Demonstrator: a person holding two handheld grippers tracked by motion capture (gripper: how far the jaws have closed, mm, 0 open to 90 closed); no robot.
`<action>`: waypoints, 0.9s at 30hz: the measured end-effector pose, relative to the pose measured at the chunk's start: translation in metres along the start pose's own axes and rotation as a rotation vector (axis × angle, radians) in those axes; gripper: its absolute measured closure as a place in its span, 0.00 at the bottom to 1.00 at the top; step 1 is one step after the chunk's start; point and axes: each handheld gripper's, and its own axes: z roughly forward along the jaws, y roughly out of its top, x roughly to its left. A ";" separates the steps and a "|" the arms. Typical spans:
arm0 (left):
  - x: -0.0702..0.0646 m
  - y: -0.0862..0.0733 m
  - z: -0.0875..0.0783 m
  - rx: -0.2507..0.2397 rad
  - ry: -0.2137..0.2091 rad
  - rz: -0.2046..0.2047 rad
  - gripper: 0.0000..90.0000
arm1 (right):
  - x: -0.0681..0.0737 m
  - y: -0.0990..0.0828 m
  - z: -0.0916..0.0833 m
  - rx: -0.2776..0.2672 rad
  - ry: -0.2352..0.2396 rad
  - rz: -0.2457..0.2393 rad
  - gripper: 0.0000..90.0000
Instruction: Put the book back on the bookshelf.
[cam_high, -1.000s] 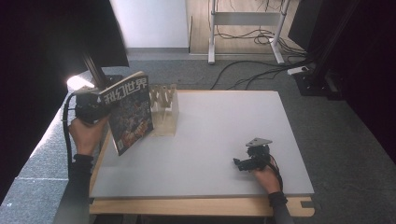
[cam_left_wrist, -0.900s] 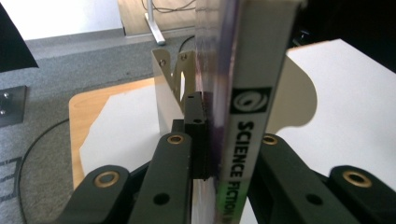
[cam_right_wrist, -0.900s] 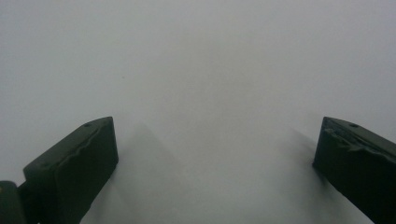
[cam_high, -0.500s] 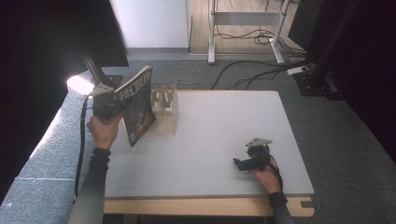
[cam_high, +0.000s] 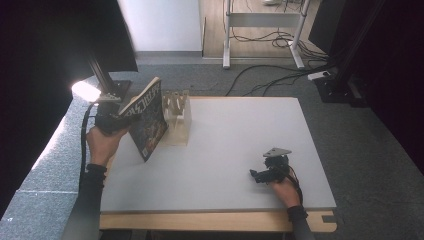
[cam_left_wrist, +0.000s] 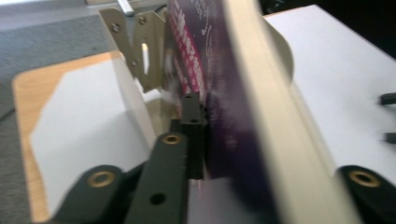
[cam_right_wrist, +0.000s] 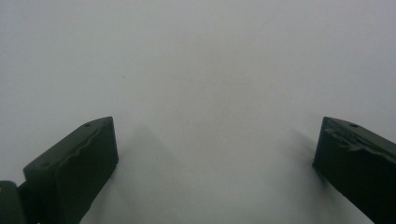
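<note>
Left gripper (cam_high: 117, 121), seen from the high view at the tabletop's (cam_high: 240, 150) far left corner, held in the person's left hand (cam_high: 101, 145). Its jaws are clamped on a book (cam_high: 147, 120) with a dark illustrated cover and white lettering along the top. The book is lifted clear of the tabletop and tilted, its lower corner pointing down toward the white surface, its upper edge leaning toward the far side.

Just beside the book, on its right, a pale wooden rack (cam_high: 177, 117) with upright dividers stands on the tabletop near the far edge. In the left gripper view the book's (cam_left_wrist: 224, 107) cream page block and purple cover run up between the black jaws, one jaw pressed against the cover, with the rack's (cam_left_wrist: 135, 51) pale panels close behind it; the frame is blurred, so whether book and rack touch cannot be told.

Right gripper (cam_high: 257, 175), in the person's right hand (cam_high: 285, 189), rests low over the tabletop near its front right, well apart from the book. The right gripper view shows its jaws wide apart over bare white tabletop (cam_right_wrist: 201, 70), holding nothing.

A bright lamp (cam_high: 86, 91) shines on the grey floor beyond the left corner.
</note>
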 end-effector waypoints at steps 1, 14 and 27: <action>0.001 0.000 0.001 -0.019 0.001 -0.010 0.92 | 0.000 0.000 0.000 0.000 0.000 -0.001 0.00; 0.007 0.003 0.028 -0.174 0.070 -0.033 0.92 | 0.000 0.000 0.000 0.000 0.002 0.000 0.00; 0.021 -0.001 0.021 -0.158 0.062 -0.055 0.69 | 0.000 0.000 0.000 0.000 0.001 -0.001 0.00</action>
